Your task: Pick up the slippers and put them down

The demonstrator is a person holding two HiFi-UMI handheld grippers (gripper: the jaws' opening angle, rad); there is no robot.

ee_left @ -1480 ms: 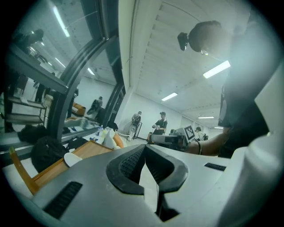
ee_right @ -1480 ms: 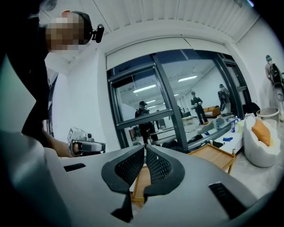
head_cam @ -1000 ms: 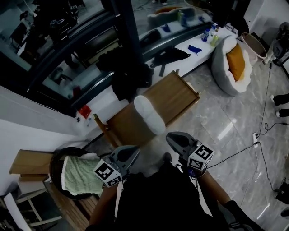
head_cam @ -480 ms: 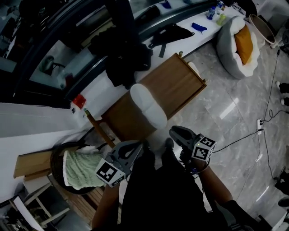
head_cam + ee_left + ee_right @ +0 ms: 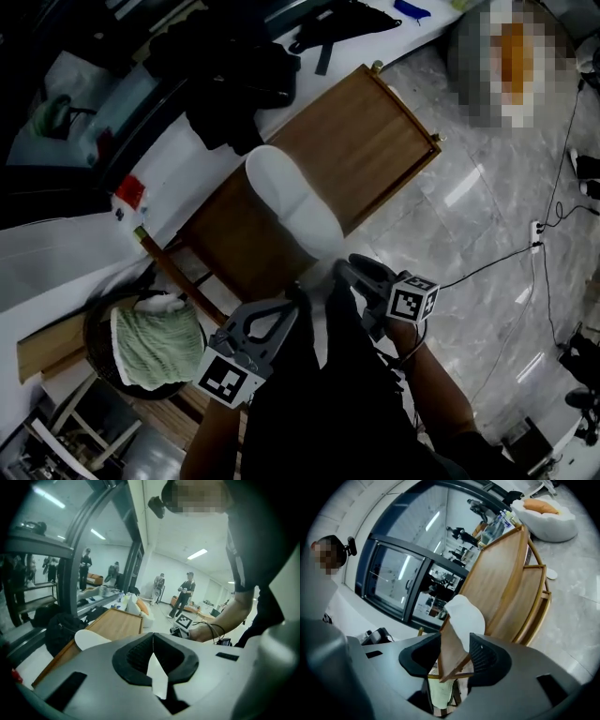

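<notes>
One white slipper [image 5: 291,211] lies on the wooden table [image 5: 375,141], near its front edge. My right gripper [image 5: 354,274] hovers just short of the slipper's near end. In the right gripper view its jaws [image 5: 454,656] are opening; the table's corner shows between them and the slipper [image 5: 465,615] sits beyond the tips, untouched. My left gripper [image 5: 284,319] is lower and to the left, off the table. Its tips [image 5: 151,641] meet with nothing seen between them, and the slipper [image 5: 91,639] lies ahead to its left. No second slipper is visible.
A dark basket with a green towel [image 5: 155,347] stands left of the table. Black bags [image 5: 234,75] lie on the white ledge behind. A white round cushion seat [image 5: 543,515] and a cable [image 5: 487,267] are on the marble floor. People stand far off.
Both grippers have sunk toward the table's near edge. The right one has rolled and now sits close to the slipper's near end. The slipper has not moved.
</notes>
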